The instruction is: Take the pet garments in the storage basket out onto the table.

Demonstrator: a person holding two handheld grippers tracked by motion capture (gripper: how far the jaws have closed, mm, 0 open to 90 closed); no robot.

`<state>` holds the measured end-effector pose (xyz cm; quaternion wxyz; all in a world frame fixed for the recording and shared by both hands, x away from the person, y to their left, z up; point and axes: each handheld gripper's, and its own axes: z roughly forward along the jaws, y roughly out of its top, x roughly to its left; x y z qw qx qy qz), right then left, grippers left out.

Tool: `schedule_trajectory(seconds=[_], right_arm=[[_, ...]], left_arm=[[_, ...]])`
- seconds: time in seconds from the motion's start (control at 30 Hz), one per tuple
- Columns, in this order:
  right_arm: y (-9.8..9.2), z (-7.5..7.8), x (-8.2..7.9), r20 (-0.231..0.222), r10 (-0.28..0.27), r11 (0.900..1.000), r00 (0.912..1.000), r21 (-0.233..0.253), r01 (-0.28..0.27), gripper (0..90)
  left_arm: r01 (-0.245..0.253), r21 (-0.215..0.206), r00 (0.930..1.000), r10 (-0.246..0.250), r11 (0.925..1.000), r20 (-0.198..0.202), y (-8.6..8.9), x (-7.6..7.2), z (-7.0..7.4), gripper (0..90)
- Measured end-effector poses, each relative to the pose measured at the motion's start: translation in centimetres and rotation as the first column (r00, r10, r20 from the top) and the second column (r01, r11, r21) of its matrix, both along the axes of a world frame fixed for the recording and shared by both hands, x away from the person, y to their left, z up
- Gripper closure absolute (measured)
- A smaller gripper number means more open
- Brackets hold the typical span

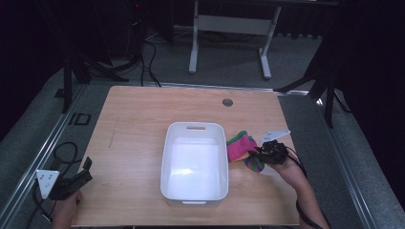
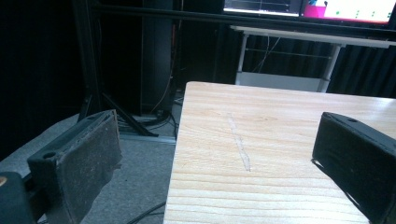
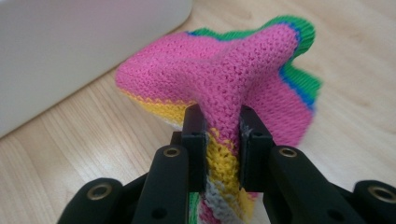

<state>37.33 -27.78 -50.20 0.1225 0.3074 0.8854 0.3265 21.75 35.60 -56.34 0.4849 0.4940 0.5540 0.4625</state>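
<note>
Two tools: my right tool [image 3: 223,140] pinches striped sock [image 3: 224,74] at 3 o'clock of white bin [image 1: 195,164]; my left tool [image 2: 224,154] gapes wide, empty, over counter [image 1: 133,124] 7 o'clock edge.

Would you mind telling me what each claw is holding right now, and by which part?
The right claw pinches the striped sock by a bunched fold in its middle. The left claw is open and holds nothing.
</note>
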Motion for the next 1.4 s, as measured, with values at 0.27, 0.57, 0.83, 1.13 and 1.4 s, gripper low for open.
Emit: schedule_trajectory(seconds=[0.27,0.57,0.83,1.13,1.4], right_arm=[[0.9,-2.5,0.1,-0.04,-0.015,1.0,0.9991,0.007,0.015,76.0],[1.8,-2.3,0.4,-0.044,-0.008,1.0,0.999,-0.029,0.007,68.6],[1.0,0.1,-0.4,-0.008,-0.008,1.0,0.9999,-0.019,0.007,48.0],[-2.0,1.7,-1.1,0.034,-0.088,0.995,0.9955,0.045,0.087,34.4],[-4.9,0.8,-1.7,0.038,-0.142,0.988,0.9891,0.074,0.139,15.6]], left_arm=[[0.0,0.002,1.0,0.0,1.0,0.002,0.0,0.0,0.0,1.8],[0.0,-0.001,1.0,0.0,1.0,0.002,0.0,0.0,0.0,1.8],[0.0,-0.002,1.0,0.0,1.0,0.002,0.0,0.0,0.0,1.8],[-0.001,-0.002,1.0,0.001,1.0,0.002,0.0,0.0,0.0,1.8],[-0.002,0.002,1.0,0.002,1.0,0.002,0.0,0.0,0.0,1.8]])
